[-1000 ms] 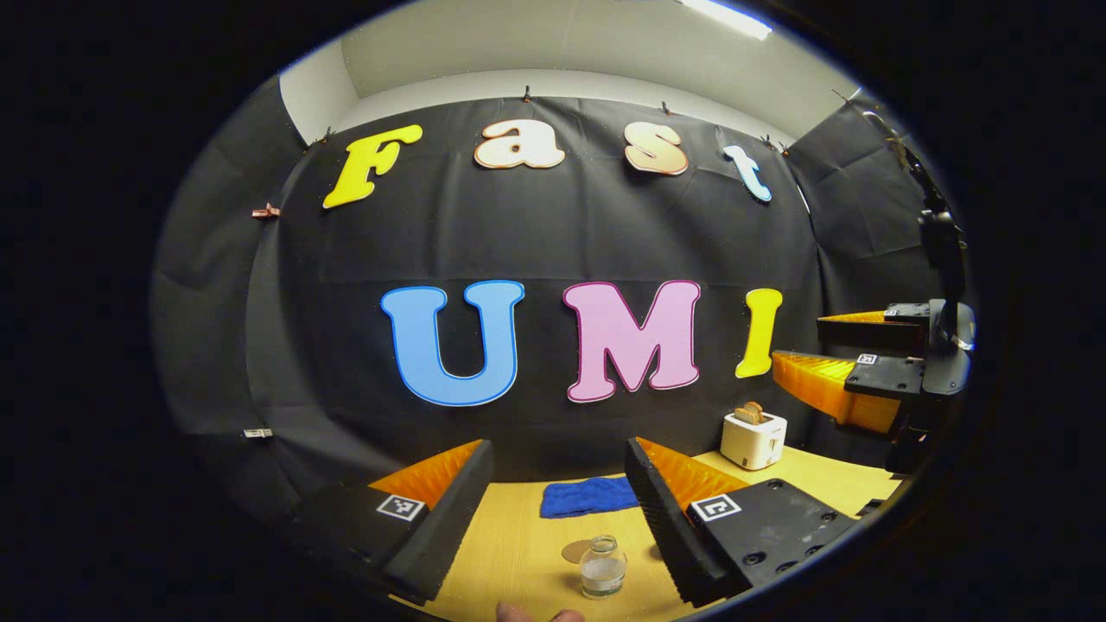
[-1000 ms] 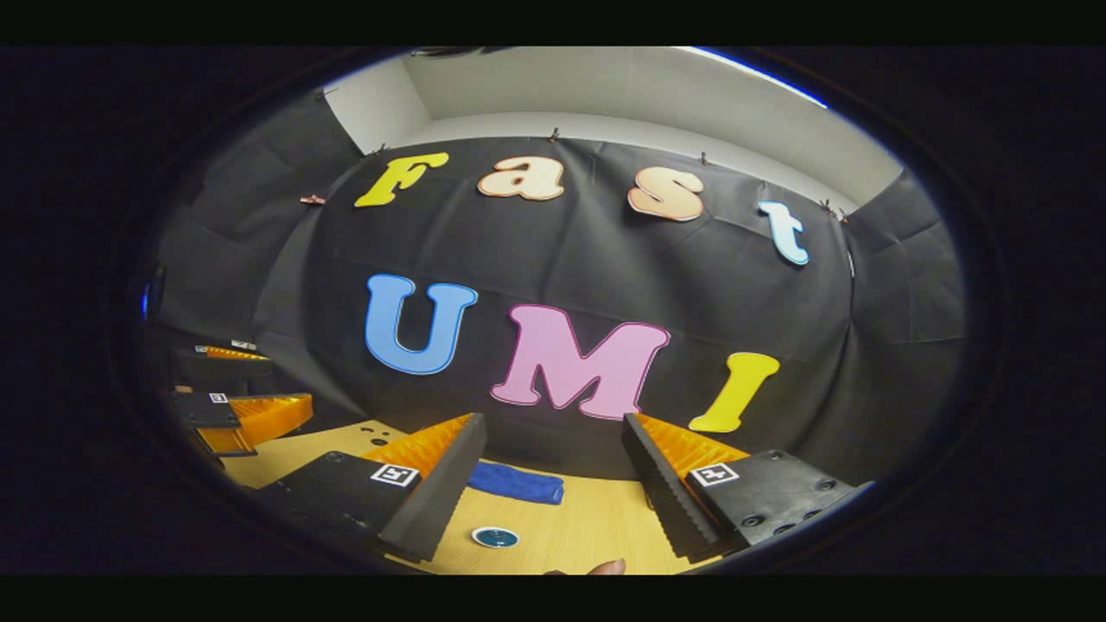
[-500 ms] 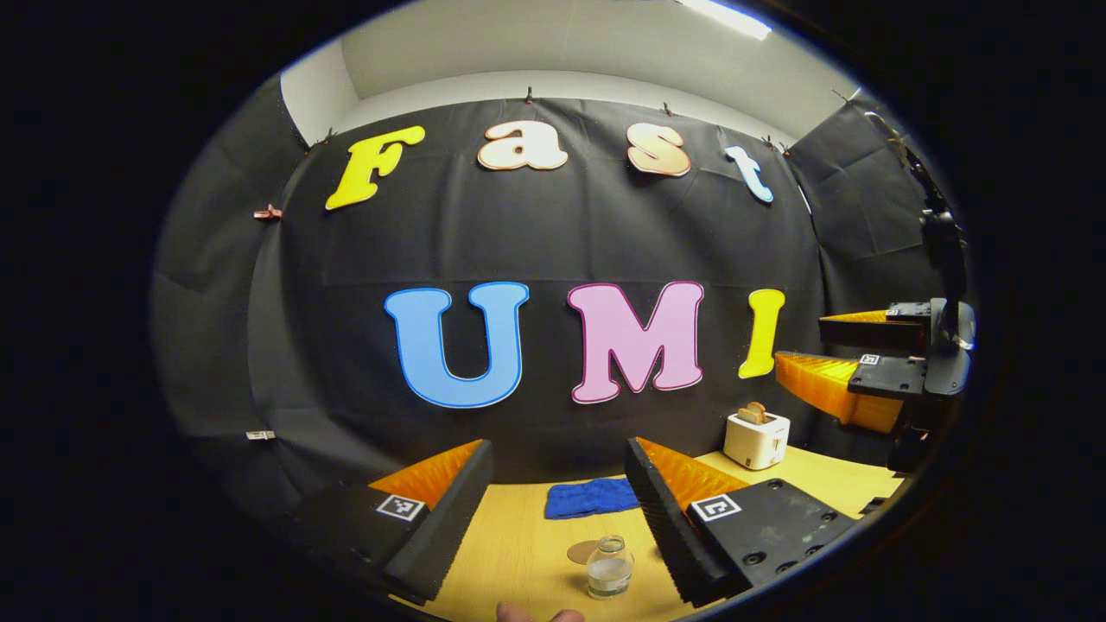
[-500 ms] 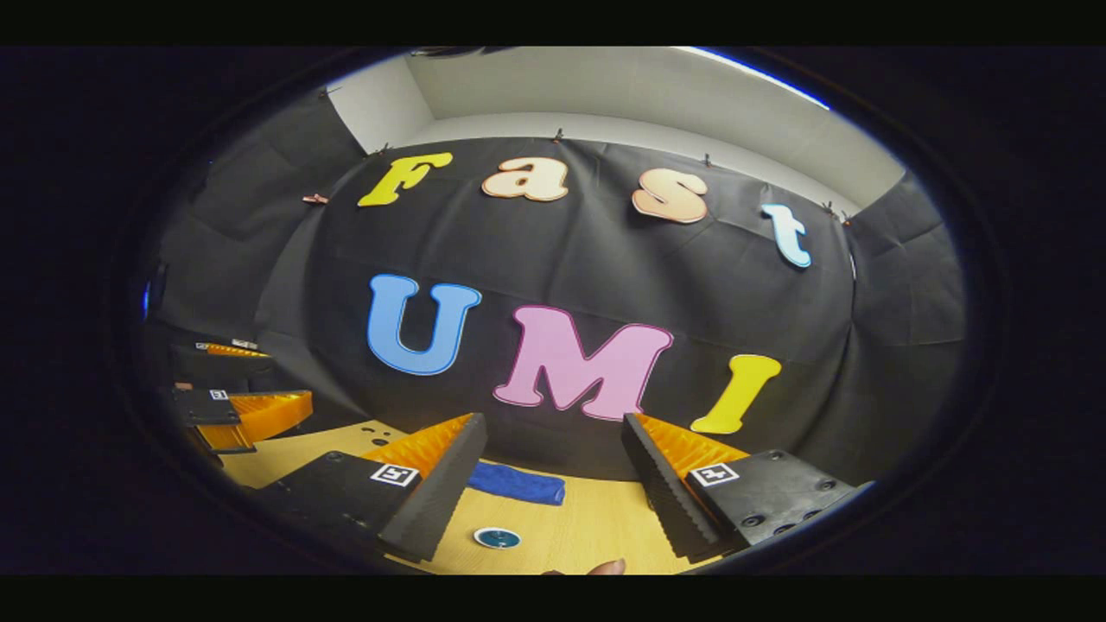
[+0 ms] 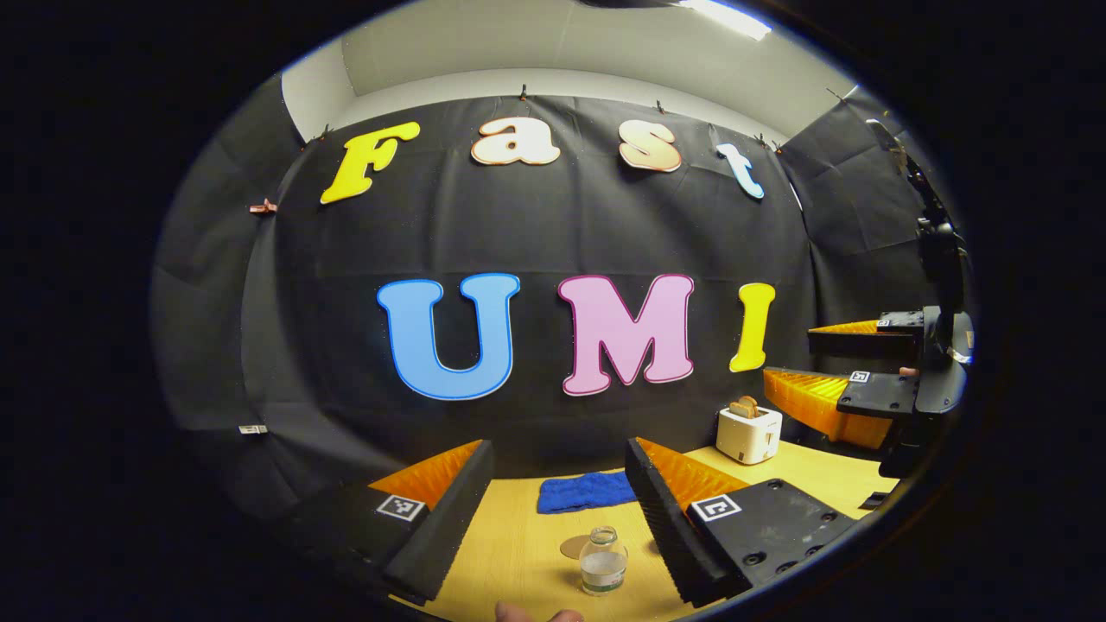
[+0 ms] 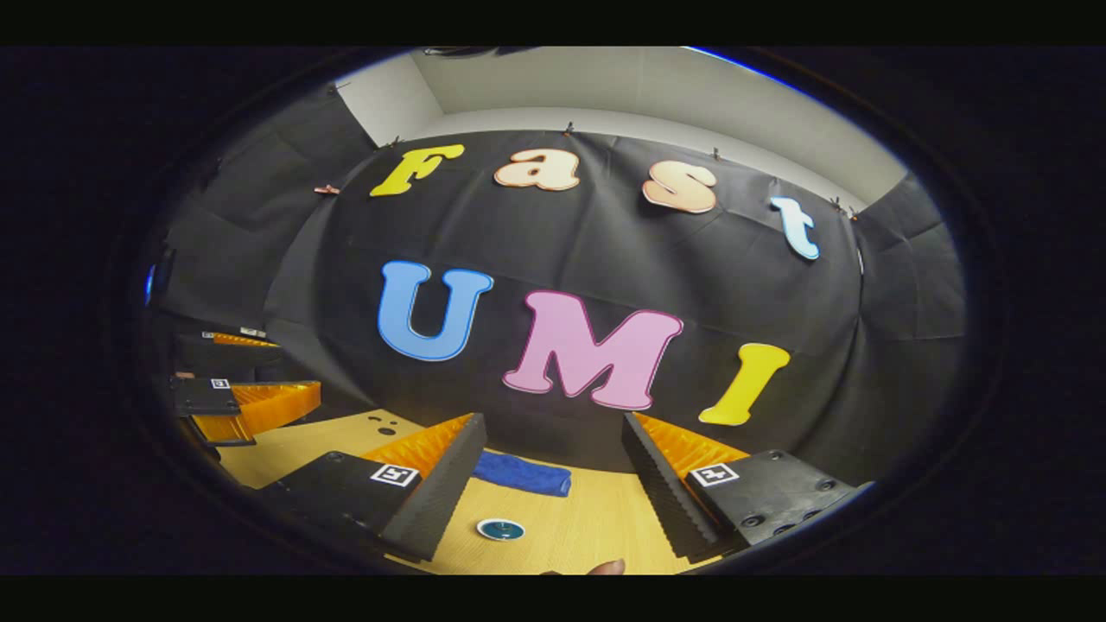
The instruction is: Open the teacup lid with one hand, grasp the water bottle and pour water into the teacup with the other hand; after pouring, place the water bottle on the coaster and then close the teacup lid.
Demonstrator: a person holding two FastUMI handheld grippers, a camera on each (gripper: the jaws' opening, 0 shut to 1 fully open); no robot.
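My left gripper (image 5: pixel 557 492) hangs above the light wooden table (image 5: pixel 518 553), jaws spread, nothing between them. The small clear glass water bottle (image 5: pixel 602 561) stands ahead, beside a round tan coaster (image 5: pixel 574 546). My right gripper (image 6: pixel 553 484) is likewise spread, over a round teal-lidded teacup (image 6: pixel 500 529). A folded blue cloth (image 5: pixel 586 492) lies beyond.

Blue cloth (image 5: pixel 586 492), white toaster (image 5: pixel 748 434)

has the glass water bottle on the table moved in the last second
Cannot tell. In the left gripper view the water bottle keeps its place just right of the coaster and in front of the blue cloth; all three drift together, suggesting camera motion.
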